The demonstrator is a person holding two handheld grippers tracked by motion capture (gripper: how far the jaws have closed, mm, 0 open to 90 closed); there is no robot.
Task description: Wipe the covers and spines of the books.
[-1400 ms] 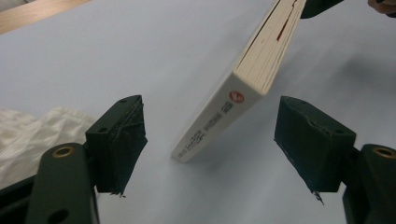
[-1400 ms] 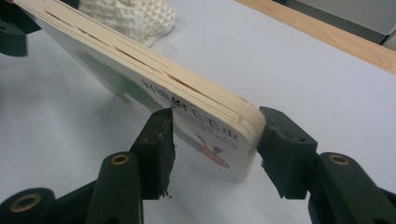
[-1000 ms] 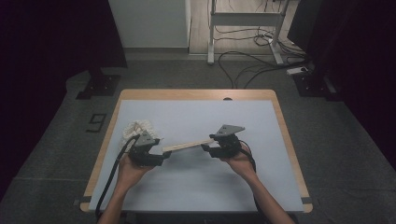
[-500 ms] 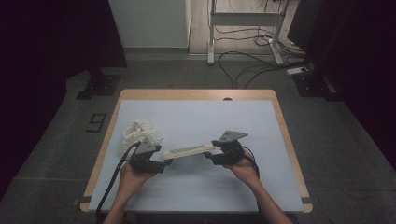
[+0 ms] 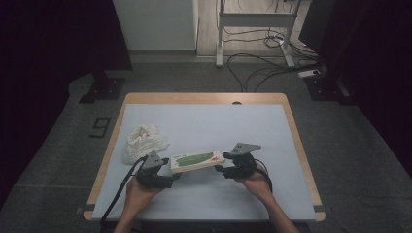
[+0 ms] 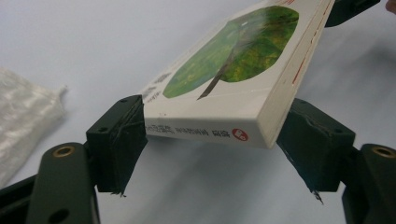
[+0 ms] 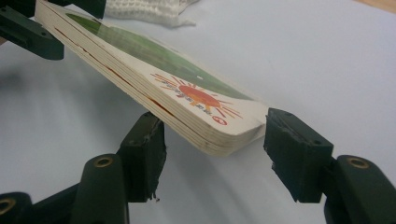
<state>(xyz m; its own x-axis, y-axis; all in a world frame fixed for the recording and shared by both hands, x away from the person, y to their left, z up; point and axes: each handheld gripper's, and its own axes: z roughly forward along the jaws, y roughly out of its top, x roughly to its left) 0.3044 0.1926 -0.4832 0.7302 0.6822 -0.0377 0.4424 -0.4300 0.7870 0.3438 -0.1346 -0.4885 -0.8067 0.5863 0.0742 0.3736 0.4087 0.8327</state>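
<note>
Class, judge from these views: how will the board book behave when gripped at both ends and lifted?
The book probably stays stiff: it spans both grippers without sagging, and its pages look thick. Its glossy cover may slip in the pads. Being flat, it seems unlikely to roll.

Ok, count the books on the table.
1. The book is held between the left gripper and the right gripper, near the table's front, right of the white mesh bag. None seem hidden.
</note>
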